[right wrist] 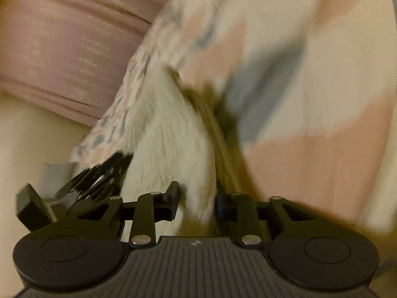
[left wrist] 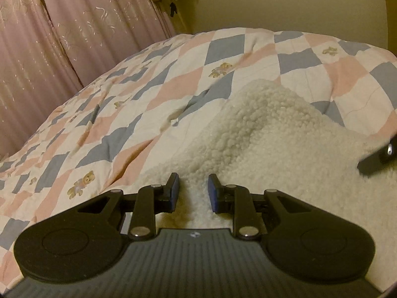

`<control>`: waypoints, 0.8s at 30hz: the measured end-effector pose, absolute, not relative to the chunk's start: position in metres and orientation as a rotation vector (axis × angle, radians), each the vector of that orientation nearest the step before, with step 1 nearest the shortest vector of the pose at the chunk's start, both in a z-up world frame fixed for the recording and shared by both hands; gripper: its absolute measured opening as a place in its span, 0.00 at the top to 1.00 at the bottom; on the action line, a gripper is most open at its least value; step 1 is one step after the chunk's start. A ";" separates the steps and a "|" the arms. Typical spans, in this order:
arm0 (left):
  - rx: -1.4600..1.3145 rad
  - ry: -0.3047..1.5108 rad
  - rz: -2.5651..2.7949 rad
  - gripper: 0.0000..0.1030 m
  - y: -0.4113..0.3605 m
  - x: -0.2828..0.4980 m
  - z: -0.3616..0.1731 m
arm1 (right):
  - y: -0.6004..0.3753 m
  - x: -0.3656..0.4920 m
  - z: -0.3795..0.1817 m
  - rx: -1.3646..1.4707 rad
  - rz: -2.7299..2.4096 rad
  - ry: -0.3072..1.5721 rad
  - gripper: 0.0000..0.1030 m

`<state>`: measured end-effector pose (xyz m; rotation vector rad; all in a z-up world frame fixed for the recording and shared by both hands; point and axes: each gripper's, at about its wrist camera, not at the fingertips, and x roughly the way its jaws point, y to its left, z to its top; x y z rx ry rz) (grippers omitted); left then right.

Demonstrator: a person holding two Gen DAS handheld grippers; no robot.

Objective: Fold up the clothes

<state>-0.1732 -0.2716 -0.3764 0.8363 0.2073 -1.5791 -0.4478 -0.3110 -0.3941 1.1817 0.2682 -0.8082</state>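
A cream sherpa fleece garment [left wrist: 268, 129] lies bunched on a patchwork quilt [left wrist: 124, 104]. My left gripper [left wrist: 193, 191] is at its near edge, blue pads pressed on a fold of fleece between them. Part of the right gripper [left wrist: 374, 161] shows at the right edge, over the fleece. The right wrist view is blurred by motion. There the right gripper [right wrist: 197, 198] is shut on a thick fold of the fleece [right wrist: 168, 144], which stretches away from it. The left gripper [right wrist: 99, 181] sits just left of that fold.
The quilt [right wrist: 310, 99], in pink, grey-blue and white diamonds with small teddy bears, covers the whole bed. A pink patterned curtain [left wrist: 62, 37] hangs along the bed's left side. A plain cream wall [left wrist: 285, 0] is behind the bed.
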 end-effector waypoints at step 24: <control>0.808 0.309 -1.511 0.96 -0.296 -0.151 -0.390 | -0.369 -0.346 -0.406 0.667 -0.865 0.543 0.89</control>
